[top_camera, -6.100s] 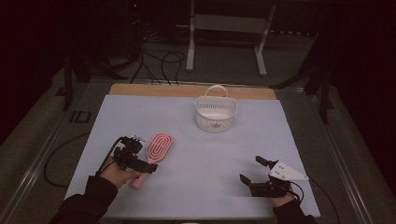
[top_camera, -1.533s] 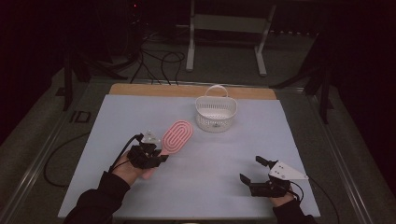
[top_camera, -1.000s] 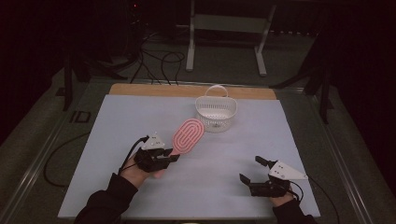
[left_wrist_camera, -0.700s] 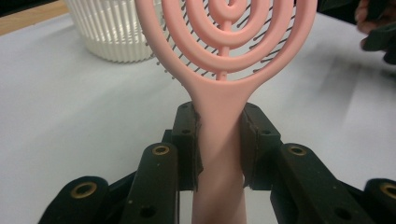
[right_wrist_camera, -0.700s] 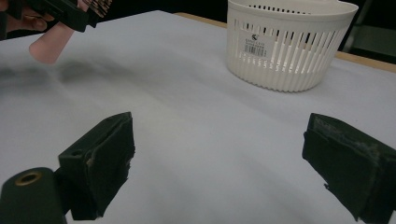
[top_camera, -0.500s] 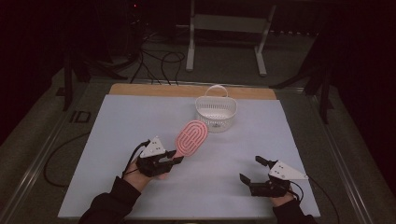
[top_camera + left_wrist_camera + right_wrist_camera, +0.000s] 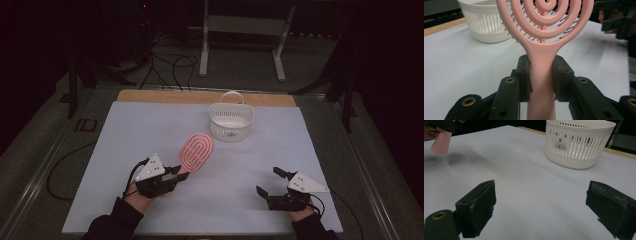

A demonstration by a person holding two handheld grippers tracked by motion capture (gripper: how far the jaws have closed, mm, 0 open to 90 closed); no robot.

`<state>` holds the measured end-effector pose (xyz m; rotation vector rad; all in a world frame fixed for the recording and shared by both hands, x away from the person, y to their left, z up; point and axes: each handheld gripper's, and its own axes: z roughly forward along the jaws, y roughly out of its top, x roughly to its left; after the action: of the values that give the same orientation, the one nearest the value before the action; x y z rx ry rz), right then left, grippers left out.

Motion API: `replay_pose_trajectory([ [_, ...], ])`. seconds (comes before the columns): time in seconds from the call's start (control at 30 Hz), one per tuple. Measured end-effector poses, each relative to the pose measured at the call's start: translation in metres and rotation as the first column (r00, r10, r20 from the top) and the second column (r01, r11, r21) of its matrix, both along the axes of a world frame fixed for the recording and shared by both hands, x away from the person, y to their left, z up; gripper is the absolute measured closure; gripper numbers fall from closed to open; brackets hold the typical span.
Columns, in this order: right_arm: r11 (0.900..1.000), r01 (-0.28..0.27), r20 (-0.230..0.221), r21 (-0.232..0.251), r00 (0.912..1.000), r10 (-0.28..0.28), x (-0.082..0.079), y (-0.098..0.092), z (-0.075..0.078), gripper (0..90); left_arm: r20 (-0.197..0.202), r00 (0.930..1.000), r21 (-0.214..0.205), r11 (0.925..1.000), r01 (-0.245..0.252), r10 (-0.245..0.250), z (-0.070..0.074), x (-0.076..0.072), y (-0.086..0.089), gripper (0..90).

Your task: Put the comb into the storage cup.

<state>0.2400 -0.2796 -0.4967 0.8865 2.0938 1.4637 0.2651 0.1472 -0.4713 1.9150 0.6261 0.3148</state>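
Pinching the pink hairbrush (image 7: pixel 196 152) by its handle, your left hand-held gripper (image 7: pixel 172 176) sits toward the near left of the worktop (image 7: pixel 125 135). In the left gripper view the two black pads press against either side of the handle just below where it widens into the oval head, and the brush (image 7: pixel 541 50) stands straight up between them with its concentric rings and bristles spreading above. From the high view, the brush head points away from you and slightly to the right, angled toward the white basket (image 7: pixel 231 121) but apart from it; whether the head rests on the worktop or is lifted clear cannot be told.

Your right hand-held gripper (image 7: pixel 270 182) is near the front right edge of the worktop, well apart from the brush. Its jaws are spread wide with nothing between them: the right gripper view shows one black pad at the lower left and the other at the far right, with bare worktop (image 7: pixel 529 195) between. That same view shows the basket (image 7: pixel 579 143) ahead, upright, with slotted walls and a small label on its side, and the end of the brush's pink handle (image 7: pixel 441 143) at the upper left.

The basket stands toward the far middle of the worktop, its thin loop handle raised.
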Motion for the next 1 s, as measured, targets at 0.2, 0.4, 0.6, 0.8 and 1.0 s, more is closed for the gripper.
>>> replay_pose_trajectory([
  [0.2, 1.0, -0.005, -0.002, -0.008, 1.0, 0.005, 0.0, 0.001, 0.0, 9.0, 0.015, 0.9997, -0.062, 0.9979, -0.018, 0.019, -0.011, -0.004, 0.01, 71.3],
  [0.4, 1.0, -0.003, -0.002, -0.005, 1.0, 0.003, 0.0, 0.001, 0.0, 9.0, 0.032, 0.9987, -0.071, 0.9968, -0.038, 0.04, -0.02, -0.009, 0.014, 71.3],
  [0.6, 1.0, -0.004, 0.001, -0.006, 1.0, 0.004, 0.0, 0.001, 0.0, 9.0, 0.066, 0.9963, -0.099, 0.9939, -0.049, 0.056, -0.02, -0.015, 0.02, 71.3],
  [0.8, 0.9999, -0.009, 0.0, -0.007, 1.0, 0.009, 0.0, 0.001, 0.001, 9.1, 0.122, 0.9878, -0.081, 0.9929, -0.087, 0.097, -0.02, -0.02, 0.025, 71.3],
  [1.0, 0.9999, -0.016, -0.003, -0.005, 0.9999, 0.016, 0.0, 0.002, 0.001, 9.1, 0.166, 0.9775, -0.039, 0.9914, -0.125, 0.129, -0.02, -0.021, 0.025, 71.2],
])
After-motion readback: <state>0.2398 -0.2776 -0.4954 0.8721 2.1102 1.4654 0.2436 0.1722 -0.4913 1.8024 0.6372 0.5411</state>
